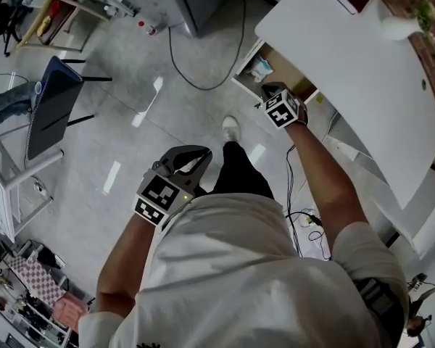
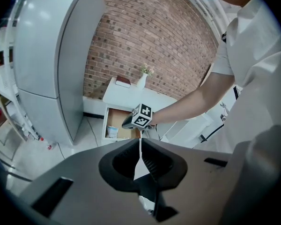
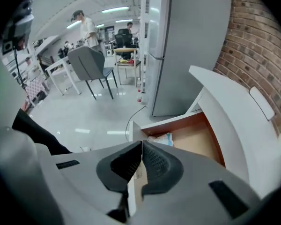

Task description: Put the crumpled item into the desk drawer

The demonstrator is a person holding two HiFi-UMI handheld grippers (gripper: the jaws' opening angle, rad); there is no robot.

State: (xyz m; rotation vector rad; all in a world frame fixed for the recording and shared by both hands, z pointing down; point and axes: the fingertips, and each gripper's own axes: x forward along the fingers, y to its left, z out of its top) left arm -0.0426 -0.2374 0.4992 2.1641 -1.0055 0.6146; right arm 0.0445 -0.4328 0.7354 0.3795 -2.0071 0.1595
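The white desk (image 1: pixel 333 56) covers most of the open drawer (image 1: pixel 281 67) in the head view, so only its near left part shows. The person's torso (image 1: pixel 239 281) cuts off both forearms low in that view. The crumpled item (image 3: pixel 163 138), a pale bluish-white wad, lies inside the drawer just behind its front panel. In the right gripper view, its near edge is hidden behind that gripper's jaws.

The right gripper (image 3: pixel 141 144) is at the drawer's front with its jaws pressed together and nothing between them. Whether it touches the drawer cannot be made out. The left gripper (image 2: pixel 140 142) is held near the body over the grey floor (image 1: pixel 130 107), well apart from the desk. Its jaw tips meet, and it holds nothing.
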